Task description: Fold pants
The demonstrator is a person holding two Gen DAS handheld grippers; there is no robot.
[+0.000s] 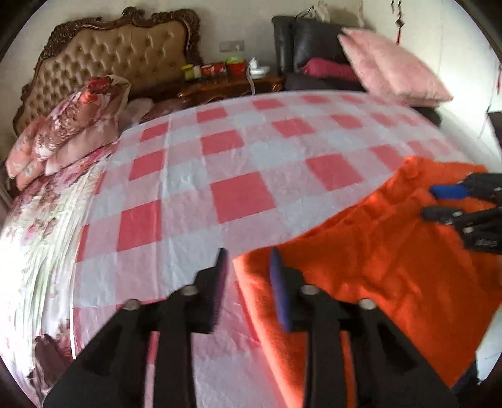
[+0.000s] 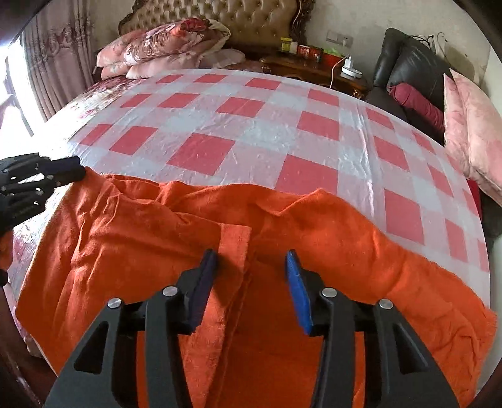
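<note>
My left tool [image 1: 248, 260] is parted and empty at the orange pants' [image 2: 157, 238] edge; my right tool [image 2: 251, 260] is parted above their middle on the bed [image 2: 251, 131]. Grabbing one layer could skew the fold

A checked-covered bed [image 2: 251, 125] with tufted headboard [image 2: 251, 18], wooden nightstand [image 2: 313, 70], curtained bright window [image 2: 59, 66].

Home bedroom; bed [image 2: 219, 125], tufted headboard [image 1: 125, 53], bedside table [image 2: 313, 70], pillows [image 1: 392, 69]
</note>
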